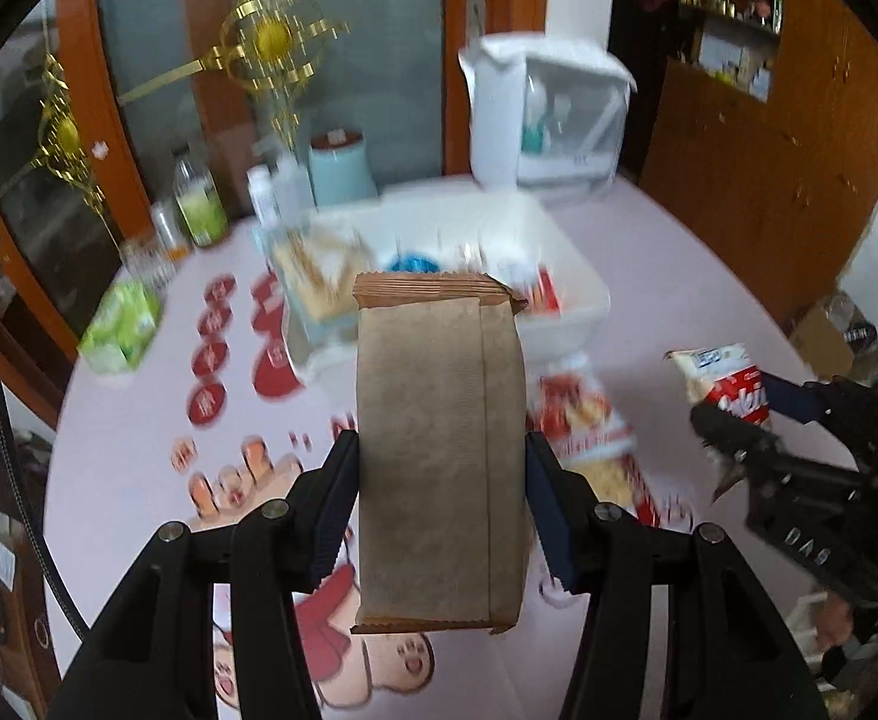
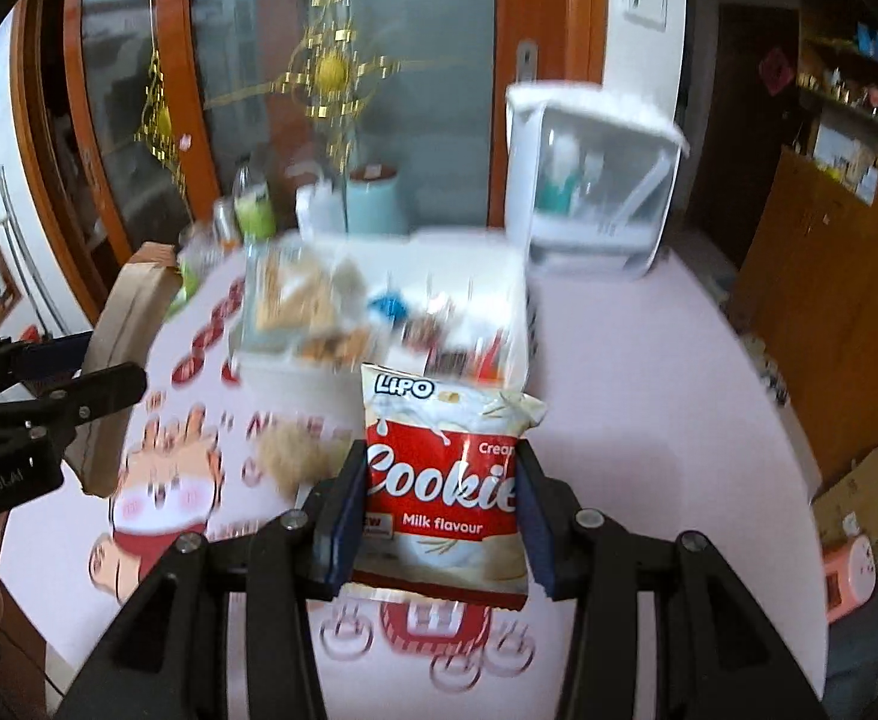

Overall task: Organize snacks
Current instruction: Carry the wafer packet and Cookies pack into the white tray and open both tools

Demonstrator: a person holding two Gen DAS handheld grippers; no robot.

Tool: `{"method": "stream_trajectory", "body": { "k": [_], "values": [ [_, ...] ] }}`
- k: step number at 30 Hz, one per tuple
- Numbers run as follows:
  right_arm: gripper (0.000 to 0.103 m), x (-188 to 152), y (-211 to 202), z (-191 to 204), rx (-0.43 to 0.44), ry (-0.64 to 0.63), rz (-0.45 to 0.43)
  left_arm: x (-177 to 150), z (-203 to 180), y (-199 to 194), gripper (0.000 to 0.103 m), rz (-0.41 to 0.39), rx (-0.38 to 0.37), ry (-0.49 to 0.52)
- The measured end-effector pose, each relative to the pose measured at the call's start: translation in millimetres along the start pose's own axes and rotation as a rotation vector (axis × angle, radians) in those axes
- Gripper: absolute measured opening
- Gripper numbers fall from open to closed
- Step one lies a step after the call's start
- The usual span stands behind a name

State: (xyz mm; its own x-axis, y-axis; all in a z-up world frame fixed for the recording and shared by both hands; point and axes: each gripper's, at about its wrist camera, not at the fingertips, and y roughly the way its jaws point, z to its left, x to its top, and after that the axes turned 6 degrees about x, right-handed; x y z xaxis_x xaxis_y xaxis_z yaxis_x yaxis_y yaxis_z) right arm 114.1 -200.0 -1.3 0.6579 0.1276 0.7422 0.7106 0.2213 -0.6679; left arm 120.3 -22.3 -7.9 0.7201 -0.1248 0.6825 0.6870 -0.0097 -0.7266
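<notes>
Both packets hang short of the white bin [image 1: 565, 312], presumably bound for it. The left gripper [image 1: 442, 504] clamps the brown packet [image 1: 439, 456] by its sides; the right gripper [image 2: 436, 516], jaws narrowed, pinches the cookie packet [image 2: 445, 480].

Two grippers, left [image 1: 442, 504] and right [image 2: 436, 516], each clamp one packet: a brown packet [image 1: 442, 456] and a cookie packet [image 2: 445, 480]. One more red packet [image 1: 589, 432] lies on the table, near one white bin [image 1: 583, 294].
</notes>
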Motion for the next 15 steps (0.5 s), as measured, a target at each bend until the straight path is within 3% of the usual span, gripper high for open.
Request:
{"method": "stream_trajectory", "body": {
  "k": [7,10,15],
  "values": [
    [0.046,66,-11,-7,-0.047,-0.067,-0.118,61,22,-27,0.053,-0.165,0.112,-0.016],
    [0.046,94,-7,-11,-0.056,-0.073,-0.144,87,37,-26,0.053,-0.189,0.162,-0.039],
    [0.046,141,1,-16,-0.045,-0.047,-0.172,128,61,-22,0.053,-0.202,0.179,-0.072]
  ]
}}
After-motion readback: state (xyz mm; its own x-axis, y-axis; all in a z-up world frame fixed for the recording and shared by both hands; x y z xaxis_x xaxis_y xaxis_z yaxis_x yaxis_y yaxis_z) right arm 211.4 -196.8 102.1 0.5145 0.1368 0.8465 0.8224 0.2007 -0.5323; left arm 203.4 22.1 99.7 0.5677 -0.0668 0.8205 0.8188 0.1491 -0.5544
